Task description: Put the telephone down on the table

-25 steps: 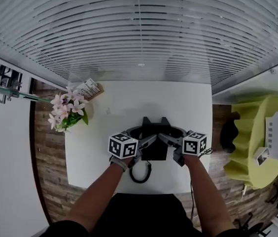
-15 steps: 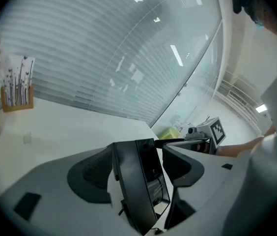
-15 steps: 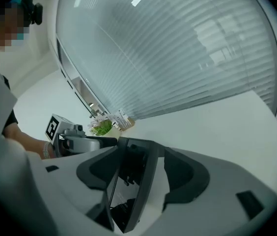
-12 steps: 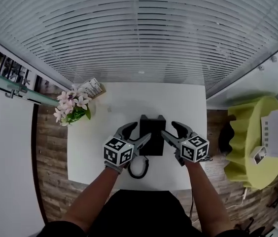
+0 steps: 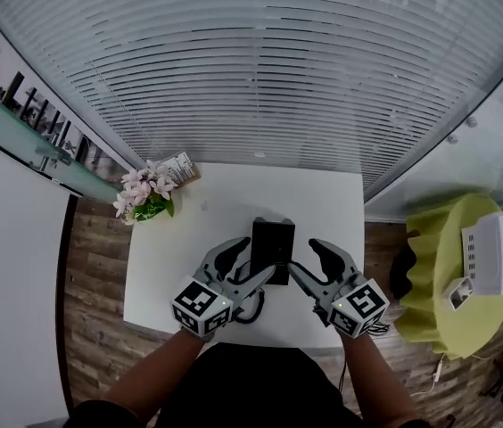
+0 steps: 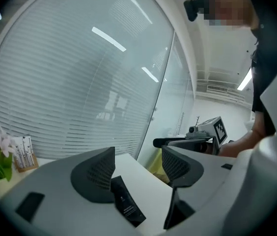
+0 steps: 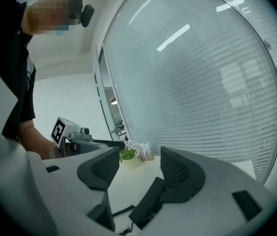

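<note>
Black rectangular telephone [image 5: 272,239] lies flat on the white worktop [image 5: 323,203], midway across, toward the front edge. My left claw [image 5: 250,266] has just been opening, nothing between its jaws; right claw [image 5: 309,264] gapes empty too. Best to draw both away wide, nudging nothing.

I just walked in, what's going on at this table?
A person holds a hand-held gripper in each hand above the white table. The black telephone lies flat on it, touched by neither. The left hand-held gripper has just been opening its jaws; it and the right hand-held gripper stand open, gripping nothing. The put-down looks done.
</note>
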Available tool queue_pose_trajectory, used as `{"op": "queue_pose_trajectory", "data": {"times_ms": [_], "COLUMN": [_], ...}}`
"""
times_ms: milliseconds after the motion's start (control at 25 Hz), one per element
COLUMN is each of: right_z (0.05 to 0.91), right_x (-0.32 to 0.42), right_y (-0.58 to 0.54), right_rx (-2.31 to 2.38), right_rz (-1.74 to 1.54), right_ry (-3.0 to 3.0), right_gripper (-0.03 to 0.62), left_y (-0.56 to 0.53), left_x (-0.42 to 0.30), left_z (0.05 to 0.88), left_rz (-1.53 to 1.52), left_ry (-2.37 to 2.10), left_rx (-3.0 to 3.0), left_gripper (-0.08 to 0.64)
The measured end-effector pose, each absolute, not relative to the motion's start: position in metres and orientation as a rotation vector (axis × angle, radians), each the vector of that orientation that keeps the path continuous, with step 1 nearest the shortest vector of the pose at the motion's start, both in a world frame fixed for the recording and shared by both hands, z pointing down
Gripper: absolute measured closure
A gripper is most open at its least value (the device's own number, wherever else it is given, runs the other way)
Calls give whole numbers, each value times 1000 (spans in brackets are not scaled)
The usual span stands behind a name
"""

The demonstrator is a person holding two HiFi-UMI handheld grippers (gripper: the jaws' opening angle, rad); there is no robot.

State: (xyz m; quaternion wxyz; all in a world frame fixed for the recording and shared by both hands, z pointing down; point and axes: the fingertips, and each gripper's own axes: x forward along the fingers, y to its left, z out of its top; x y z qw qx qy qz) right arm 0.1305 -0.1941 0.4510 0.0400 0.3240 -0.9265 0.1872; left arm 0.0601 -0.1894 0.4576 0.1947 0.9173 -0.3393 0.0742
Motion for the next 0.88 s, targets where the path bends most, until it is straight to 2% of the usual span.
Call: {"op": "queue_pose_trajectory", "data": {"times_ms": [200,360,400,520,560,880], "right_z": [393,362,357,346,343,338], "right_x": [122,123,123,119,117,109], "right_y": [-170,-154,-152,-146,-144,-134], "right_rx": [972,970,963,936,926,892], "right_rz": [438,338,317,264,245,186], "right_ry": [-2936,-2968,-2972,-2981,-2982,-2982], "right_gripper": [359,505,523,545,549,569], "left_y": [-163,-147,-145,-138,-137,-134], "left_x": [62,70,71,74,76,82], "left_z": [406,367,361,350,348,344], "left_rz": [134,44,50,63,66,62], "left_ry": [-973,-990,-1000,-1018,-1024,-1057], "left_rx": [2682,2752,2775,2836,2844,2841], "left_gripper": [282,386,423,523,534,551]}}
